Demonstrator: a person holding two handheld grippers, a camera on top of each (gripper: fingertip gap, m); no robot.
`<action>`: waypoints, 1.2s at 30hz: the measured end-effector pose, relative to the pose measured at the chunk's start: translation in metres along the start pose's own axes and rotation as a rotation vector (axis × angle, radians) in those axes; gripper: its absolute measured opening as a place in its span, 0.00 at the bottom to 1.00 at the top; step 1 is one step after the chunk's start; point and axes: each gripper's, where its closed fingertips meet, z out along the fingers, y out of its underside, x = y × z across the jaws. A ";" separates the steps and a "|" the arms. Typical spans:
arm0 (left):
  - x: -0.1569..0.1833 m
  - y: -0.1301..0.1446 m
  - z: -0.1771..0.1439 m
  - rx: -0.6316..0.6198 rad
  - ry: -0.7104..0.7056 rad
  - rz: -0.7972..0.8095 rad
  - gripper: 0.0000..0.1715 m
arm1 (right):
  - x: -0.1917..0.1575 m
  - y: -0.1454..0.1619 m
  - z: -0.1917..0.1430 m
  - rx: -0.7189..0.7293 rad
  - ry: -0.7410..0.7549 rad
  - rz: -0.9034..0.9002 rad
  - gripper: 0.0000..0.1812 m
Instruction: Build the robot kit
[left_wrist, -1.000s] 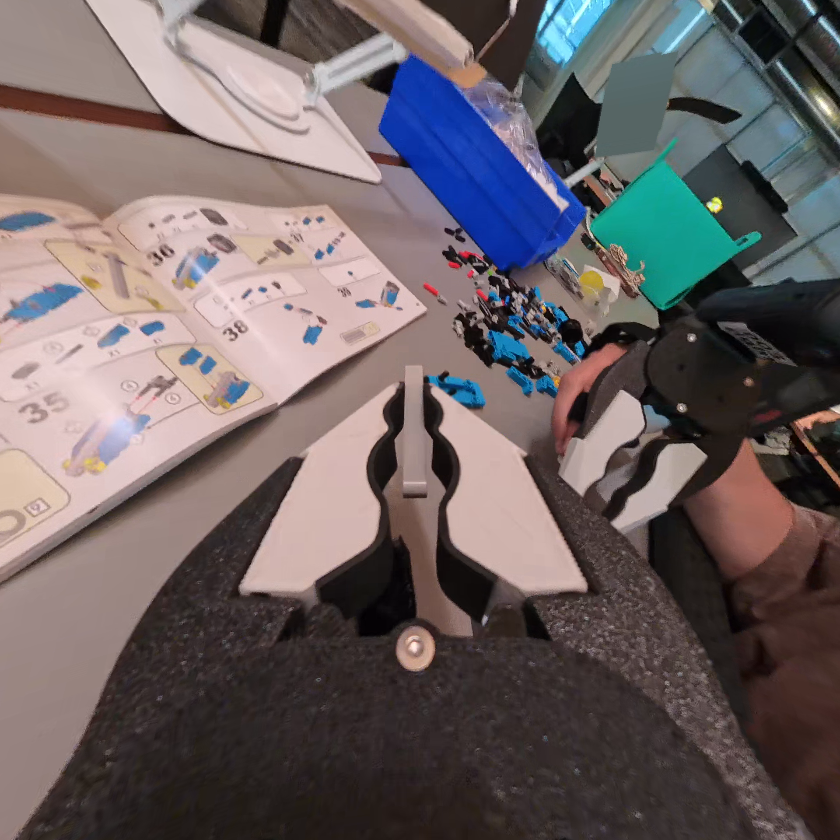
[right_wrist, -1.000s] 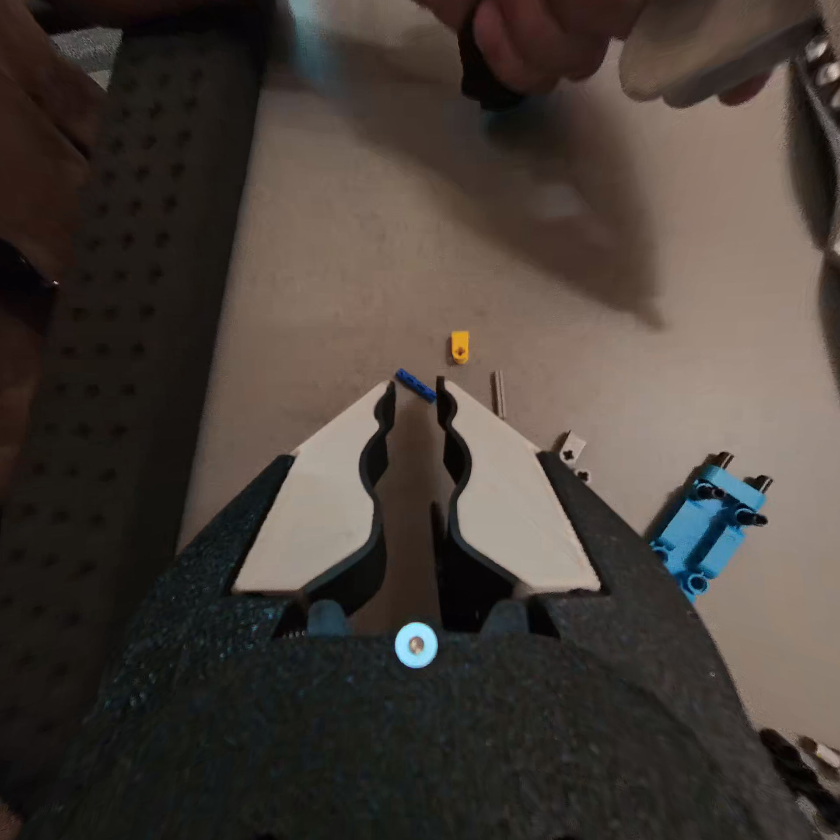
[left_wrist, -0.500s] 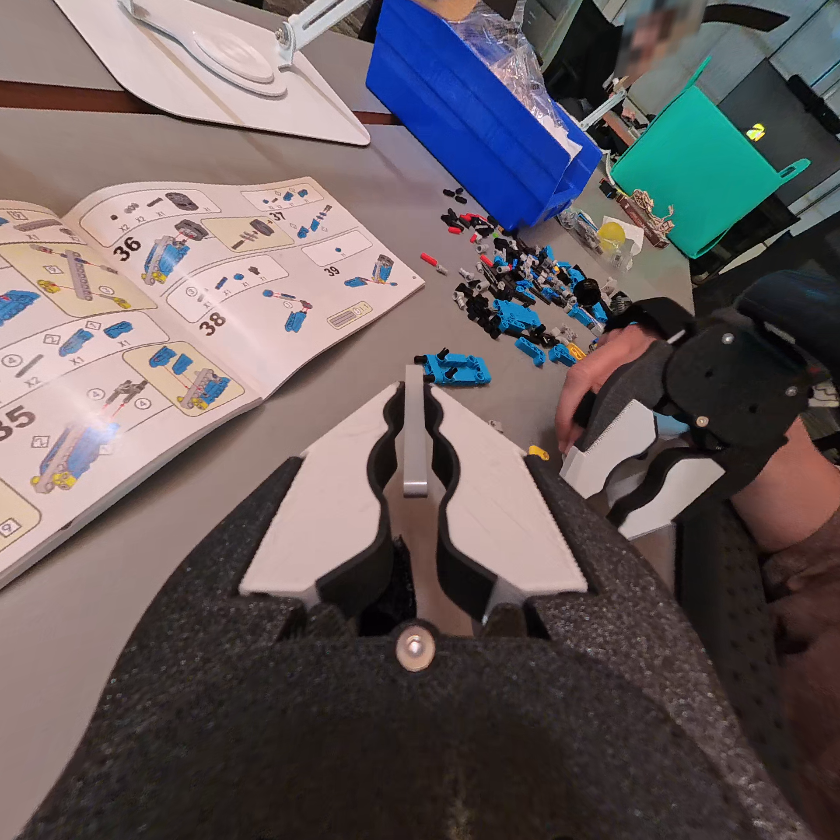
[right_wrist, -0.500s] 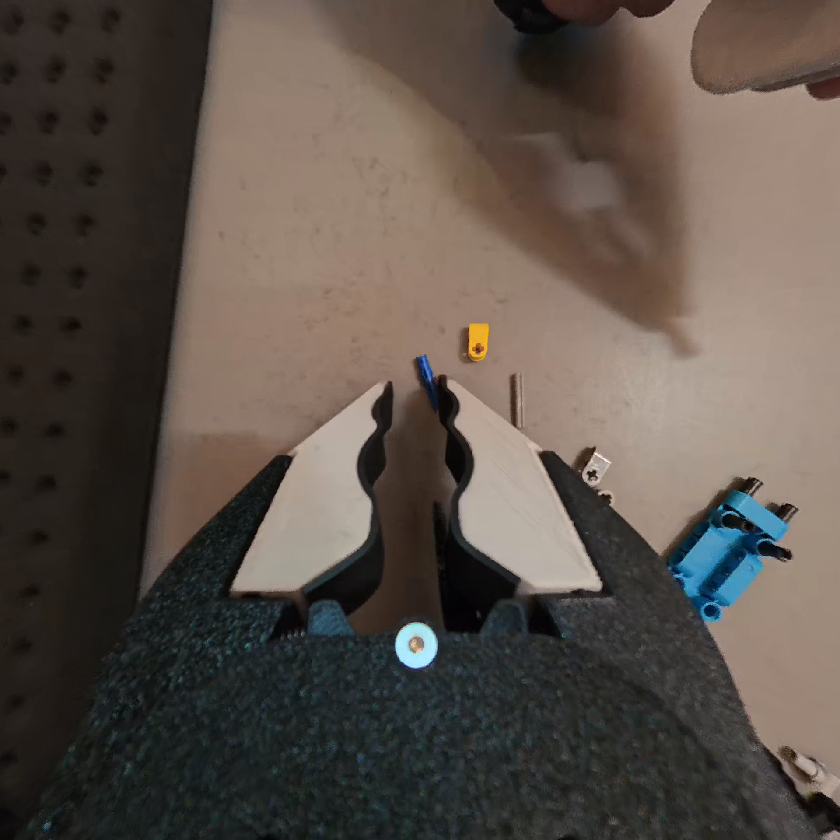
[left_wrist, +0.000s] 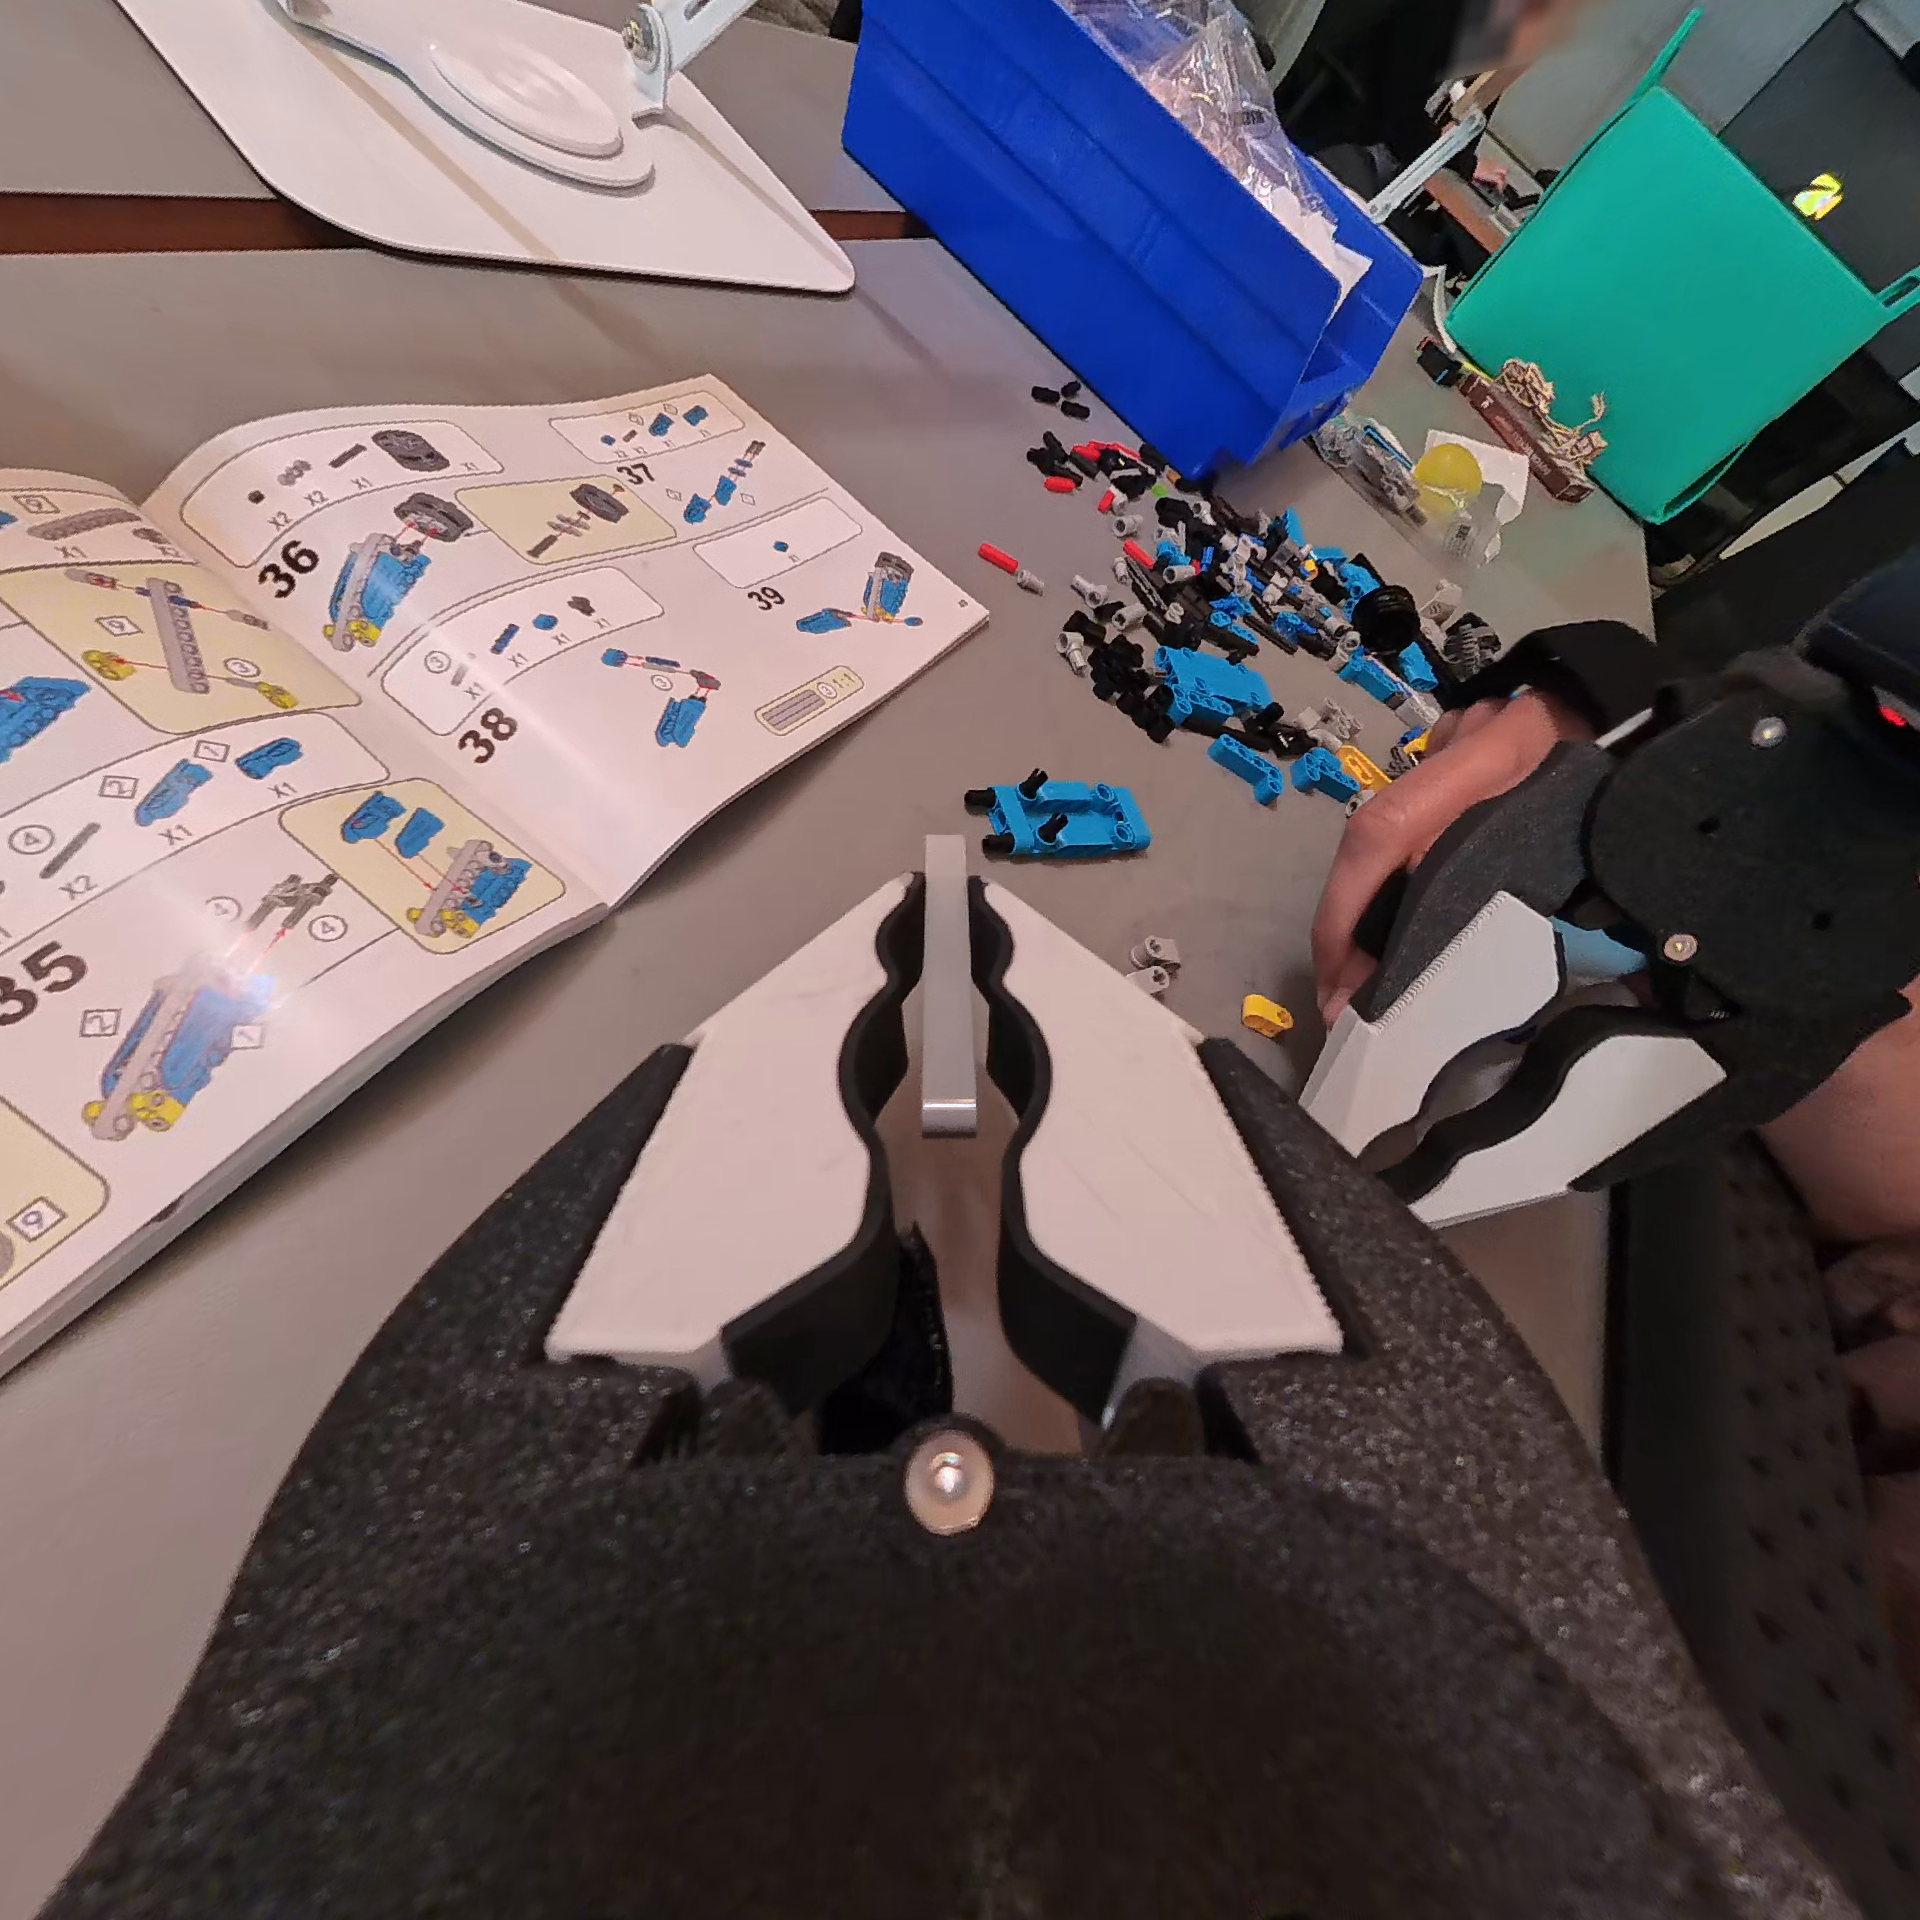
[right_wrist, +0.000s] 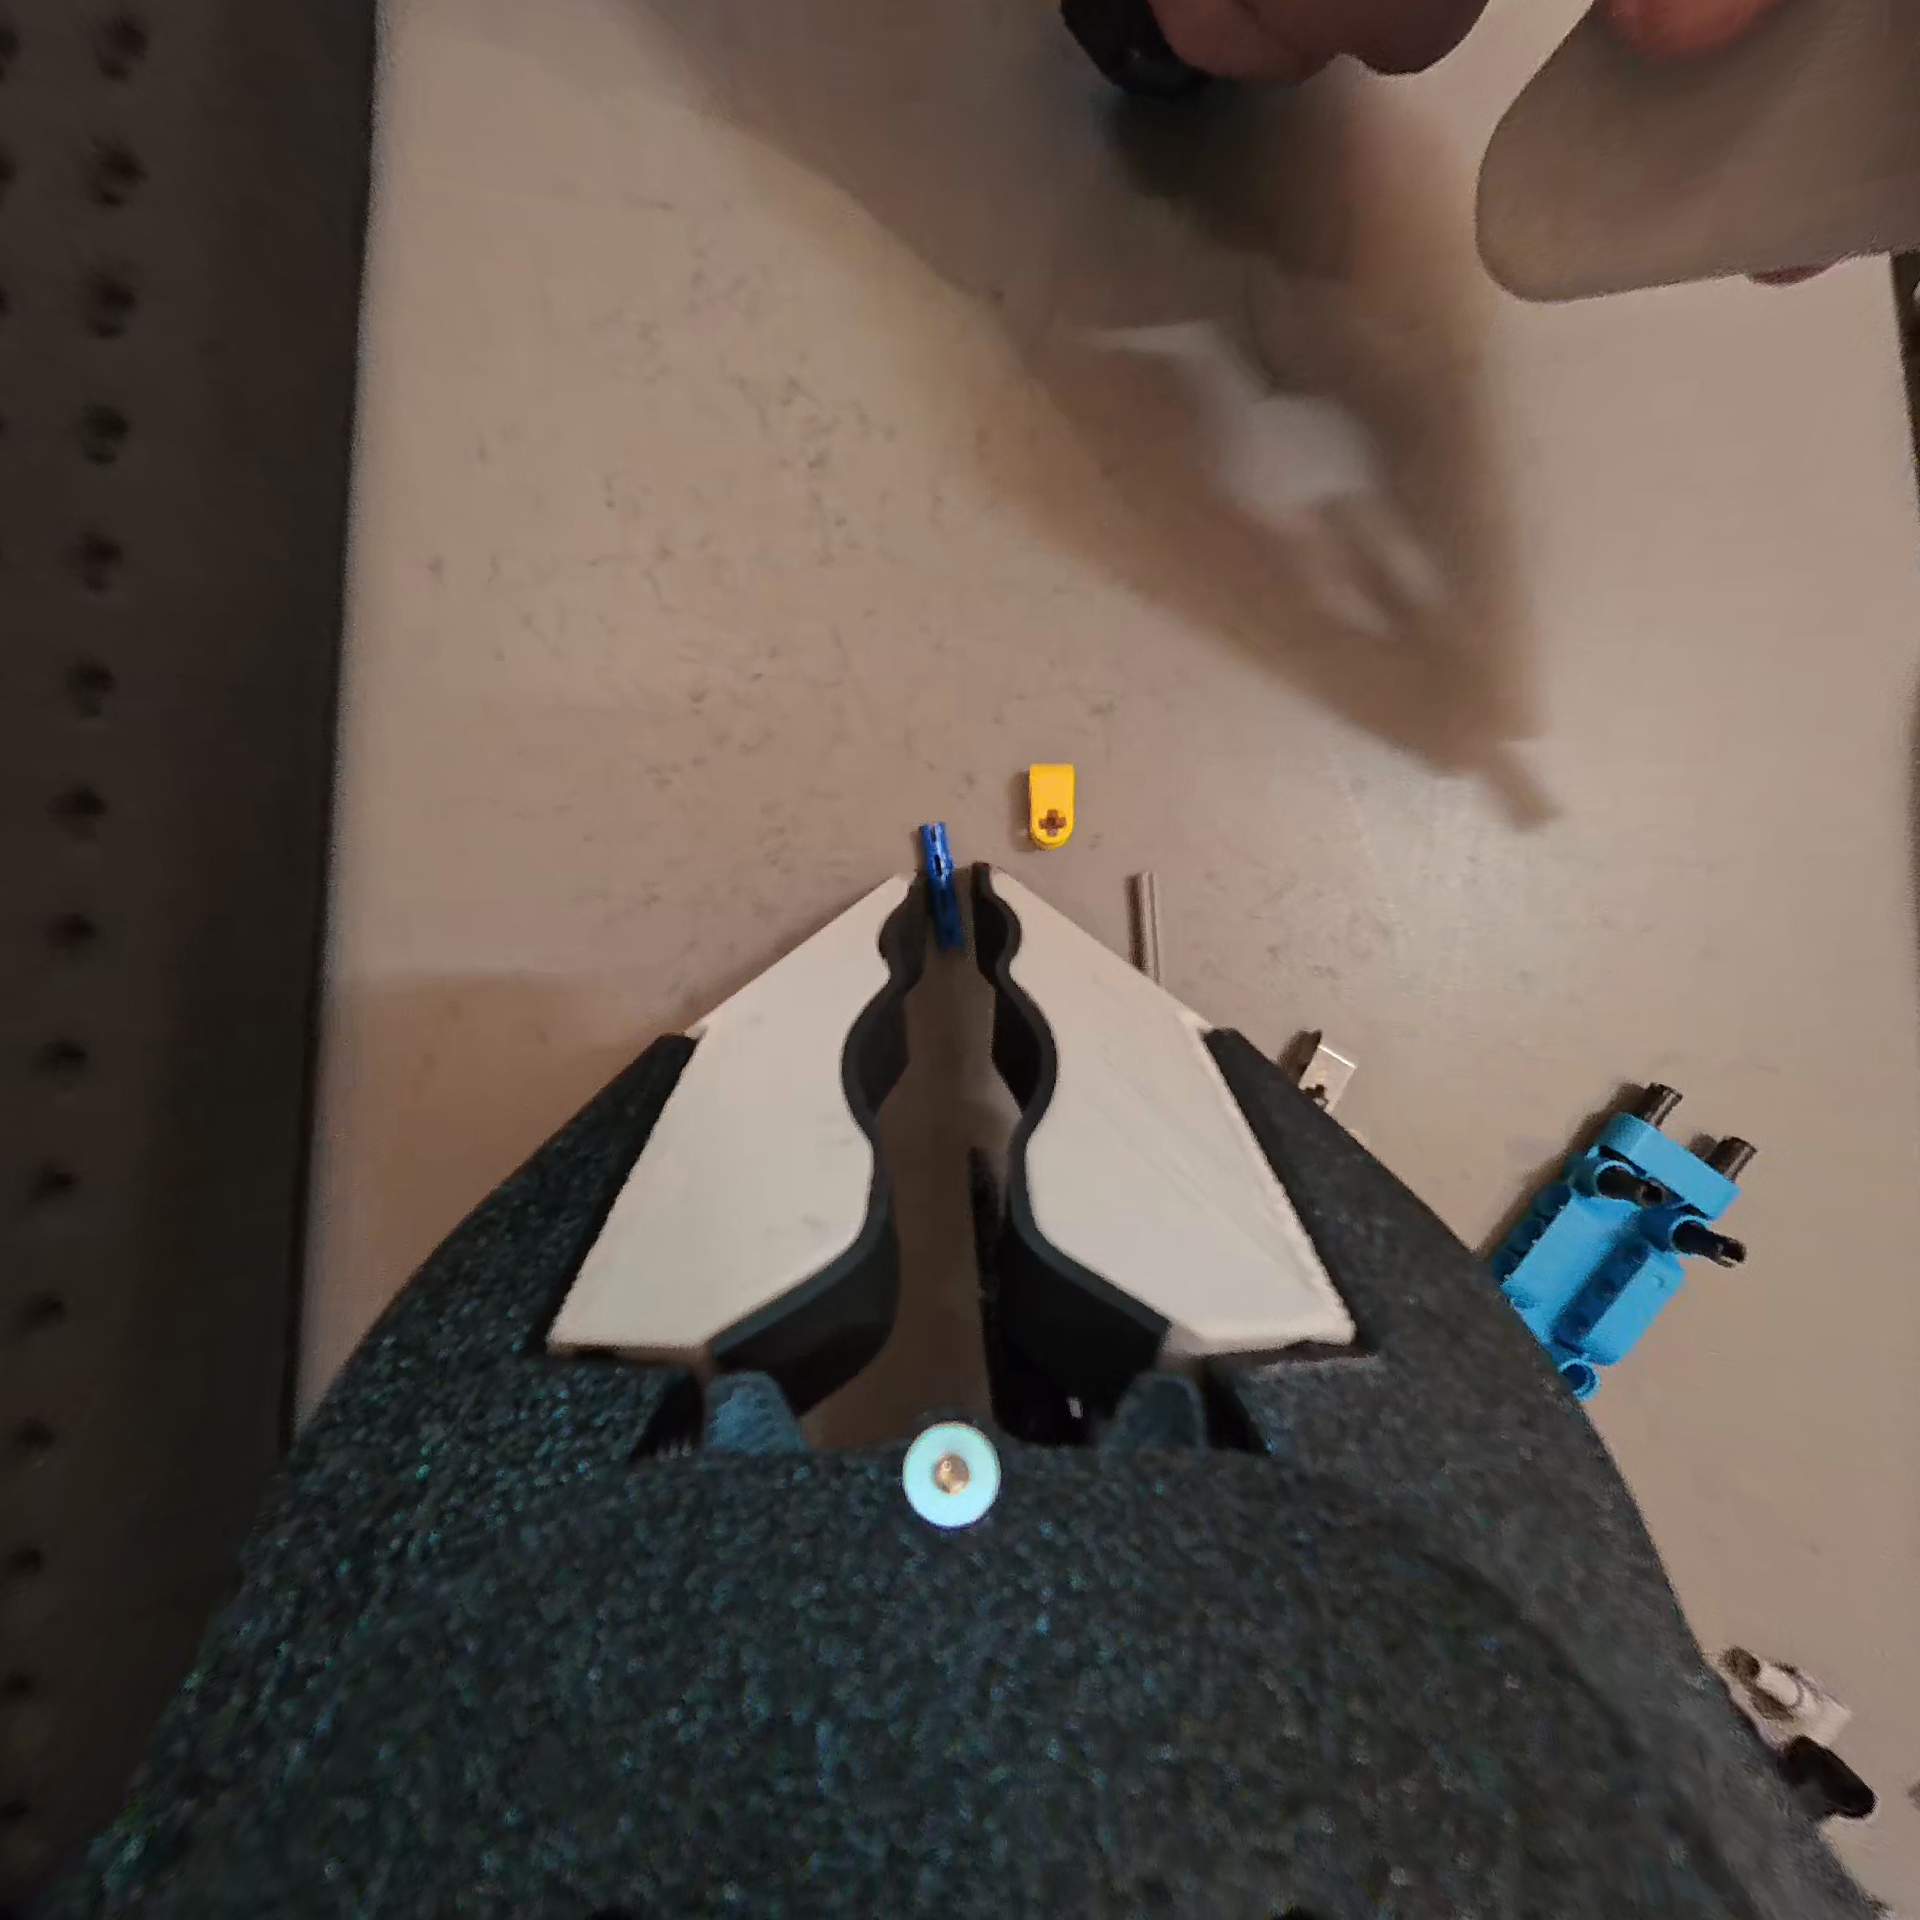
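Note:
My left gripper (left_wrist: 945, 883) is shut on a long flat grey beam (left_wrist: 948, 997) and holds it above the grey table (left_wrist: 260, 1455). My right gripper (right_wrist: 940, 894) points down at the table, its tips closed on a small dark-blue pin (right_wrist: 938, 878) that stands lengthwise between them. It also shows in the left wrist view (left_wrist: 1455, 1091), held by a hand at the right. A yellow connector (right_wrist: 1051, 805) and a thin grey axle (right_wrist: 1143, 920) lie just beyond the right tips. A light-blue sub-assembly with black pins (right_wrist: 1621, 1236) lies to the right.
An open instruction booklet (left_wrist: 416, 675) lies at the left. A pile of loose blue, black and grey parts (left_wrist: 1247, 644) sits before a blue bin (left_wrist: 1122, 229), with a green bin (left_wrist: 1683, 291) behind. A white stand base (left_wrist: 520, 135) is at the back. A black perforated mat (right_wrist: 156, 727) borders the table. Spacing between my two grippers at the tips: around 15 cm.
My right gripper's tips have narrowed around the blue pin, which turned from slanted to lengthwise between them. The left gripper has tilted down with the grey beam, showing more of the table.

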 end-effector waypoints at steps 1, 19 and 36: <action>0.000 0.000 0.000 0.000 0.001 0.001 0.04 | 0.000 0.000 0.000 -0.006 0.003 0.002 0.05; 0.034 -0.043 -0.013 0.246 -0.153 0.375 0.04 | 0.099 -0.077 -0.089 0.840 0.184 0.507 0.02; 0.031 -0.029 -0.004 0.123 -0.333 0.725 0.04 | 0.103 -0.061 -0.067 0.709 0.205 0.526 0.03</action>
